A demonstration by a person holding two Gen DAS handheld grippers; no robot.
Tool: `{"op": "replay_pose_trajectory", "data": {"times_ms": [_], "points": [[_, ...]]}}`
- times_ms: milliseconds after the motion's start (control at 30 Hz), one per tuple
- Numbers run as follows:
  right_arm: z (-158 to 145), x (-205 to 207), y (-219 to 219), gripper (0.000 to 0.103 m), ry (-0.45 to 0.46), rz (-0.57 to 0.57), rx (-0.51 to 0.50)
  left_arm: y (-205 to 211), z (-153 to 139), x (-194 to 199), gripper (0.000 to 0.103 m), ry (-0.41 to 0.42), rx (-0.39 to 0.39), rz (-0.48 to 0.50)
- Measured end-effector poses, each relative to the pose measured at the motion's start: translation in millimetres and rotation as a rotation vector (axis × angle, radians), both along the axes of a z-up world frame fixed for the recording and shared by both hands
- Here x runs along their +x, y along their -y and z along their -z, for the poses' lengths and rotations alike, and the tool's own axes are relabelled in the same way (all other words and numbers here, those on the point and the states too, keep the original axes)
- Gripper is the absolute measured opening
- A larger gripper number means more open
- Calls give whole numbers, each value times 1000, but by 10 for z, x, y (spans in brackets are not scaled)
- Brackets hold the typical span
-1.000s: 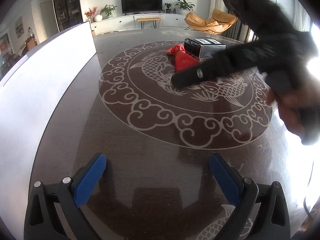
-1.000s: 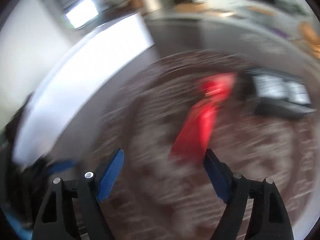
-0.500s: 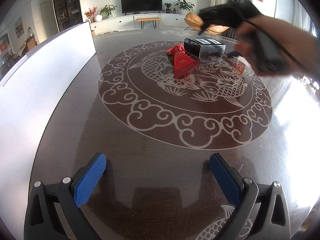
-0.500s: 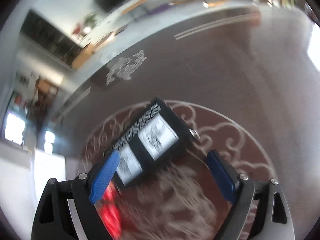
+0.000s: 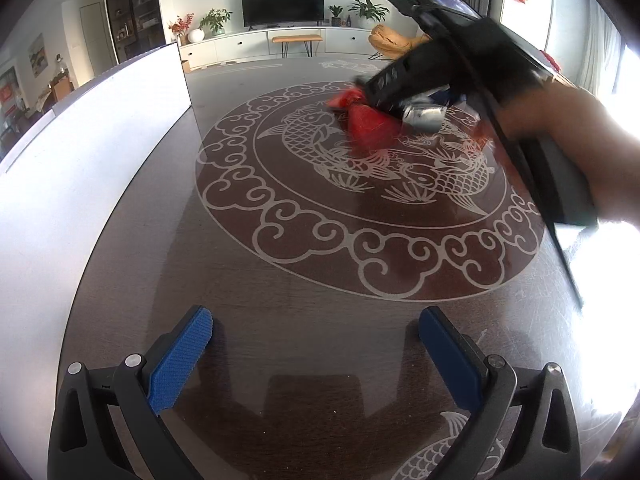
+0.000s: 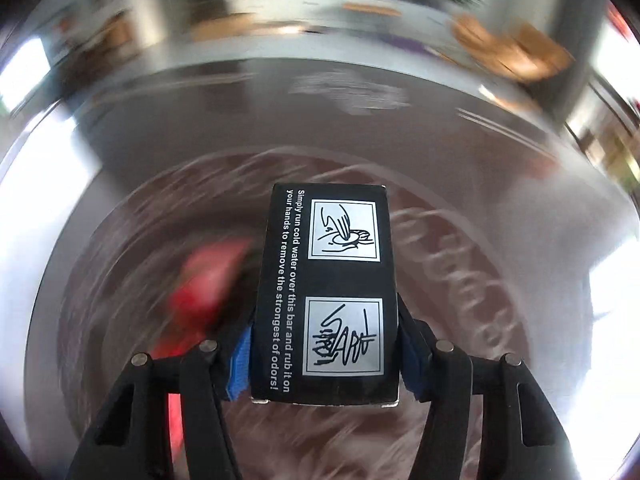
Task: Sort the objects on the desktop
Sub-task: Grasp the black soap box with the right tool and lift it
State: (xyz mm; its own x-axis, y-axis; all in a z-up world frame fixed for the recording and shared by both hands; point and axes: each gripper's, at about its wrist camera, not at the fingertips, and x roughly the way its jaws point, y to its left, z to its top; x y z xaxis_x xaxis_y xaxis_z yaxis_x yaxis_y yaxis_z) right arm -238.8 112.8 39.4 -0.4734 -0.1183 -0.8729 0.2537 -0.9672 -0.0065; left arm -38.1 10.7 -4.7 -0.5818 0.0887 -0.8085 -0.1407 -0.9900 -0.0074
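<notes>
My right gripper (image 6: 324, 354) is shut on a black box (image 6: 328, 292) with white text and two silver picture panels, and holds it above the table. In the left wrist view the right gripper's body and the hand sit at the far right, and the box (image 5: 424, 118) is mostly hidden behind them. A red pouch (image 5: 366, 126) lies on the table's fish pattern; it shows blurred in the right wrist view (image 6: 208, 280), left of the box. My left gripper (image 5: 316, 354) is open and empty, low over the near part of the table.
The dark table (image 5: 280, 272) has a pale circular fish and cloud pattern. A white board (image 5: 80, 152) stands along its left edge. A TV, cabinet, plants and an orange armchair (image 5: 394, 40) are in the room behind.
My right gripper has closed on the black box and lifted it; half a second ago it was open over it. The right wrist view is blurred by motion. The left gripper has not moved.
</notes>
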Motion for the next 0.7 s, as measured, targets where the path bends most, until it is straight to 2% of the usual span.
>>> {"op": "replay_pose_trajectory", "data": {"times_ms": [100,167,233,300,400,567,700], "points": [[1,457,381,60,-15,-265,-32,-2,3,5,103,-1,0,0],[-5,676,453,59,-21,-308,-18,1,2,23,103,-3,1,3],[-20,797,356,59,-19,-254,-41,3,-1,32,103,-3,0,4],[-2,887,97,59,-27,-153,-61,4,-3,33,103,-4,1,4],[-10,1194,-397,59,-69,-33,-24,3,-6,31,103,-4,0,3],[43,1655,-1001,59,-108,43,-27,8,-8,27,103,-3,1,3],[133,1888,-1152,60,-145,53,-27,6,-7,30,103,-4,0,3]]}}
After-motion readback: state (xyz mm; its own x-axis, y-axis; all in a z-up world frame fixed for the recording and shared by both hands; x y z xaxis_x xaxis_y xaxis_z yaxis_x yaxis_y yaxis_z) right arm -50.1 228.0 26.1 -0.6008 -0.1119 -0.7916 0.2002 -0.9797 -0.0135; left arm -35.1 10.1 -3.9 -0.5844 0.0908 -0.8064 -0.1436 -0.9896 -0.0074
